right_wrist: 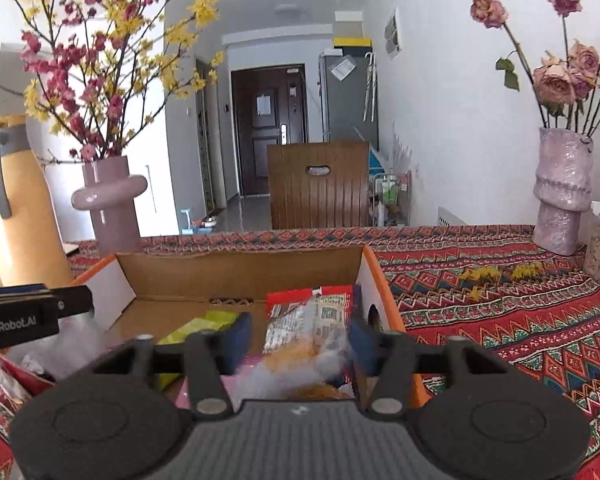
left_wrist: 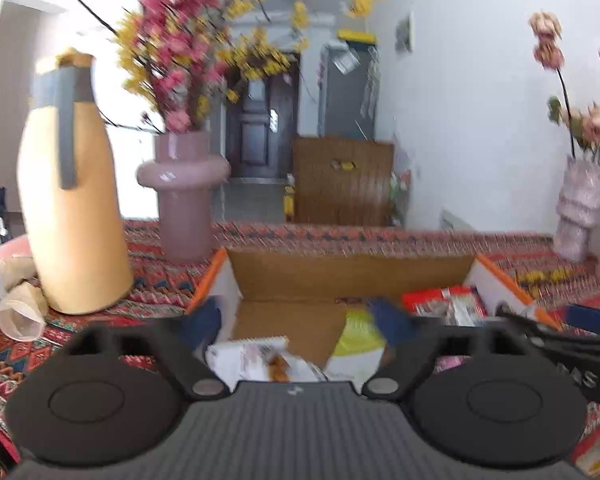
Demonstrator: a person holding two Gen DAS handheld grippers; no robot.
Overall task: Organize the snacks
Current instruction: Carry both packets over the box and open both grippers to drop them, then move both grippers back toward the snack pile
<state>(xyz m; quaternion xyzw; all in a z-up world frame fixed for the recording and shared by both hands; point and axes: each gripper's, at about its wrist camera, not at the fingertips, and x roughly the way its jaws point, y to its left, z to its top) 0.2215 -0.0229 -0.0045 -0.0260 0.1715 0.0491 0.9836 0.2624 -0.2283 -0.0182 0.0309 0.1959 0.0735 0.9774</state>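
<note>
An open cardboard box (left_wrist: 340, 276) with orange-edged flaps sits on the patterned tablecloth; it also shows in the right wrist view (right_wrist: 236, 276). In it lie a yellow-green packet (left_wrist: 358, 336), a red and clear snack bag (left_wrist: 448, 300) and a white packet (left_wrist: 252, 356). My left gripper (left_wrist: 300, 324) is open over the box's near left part, above the white packet. My right gripper (right_wrist: 300, 340) is open over the box's right side, its fingers either side of a clear snack bag (right_wrist: 308, 328). The yellow-green packet (right_wrist: 200, 328) lies to its left.
A yellow thermos jug (left_wrist: 72, 208) and a pink vase (left_wrist: 184, 200) of blossom branches stand left of the box. A second pink vase (right_wrist: 560, 192) of dried roses stands at the far right. Plastic cups (left_wrist: 20, 312) lie at the left. A wooden chair (right_wrist: 320, 184) stands behind the table.
</note>
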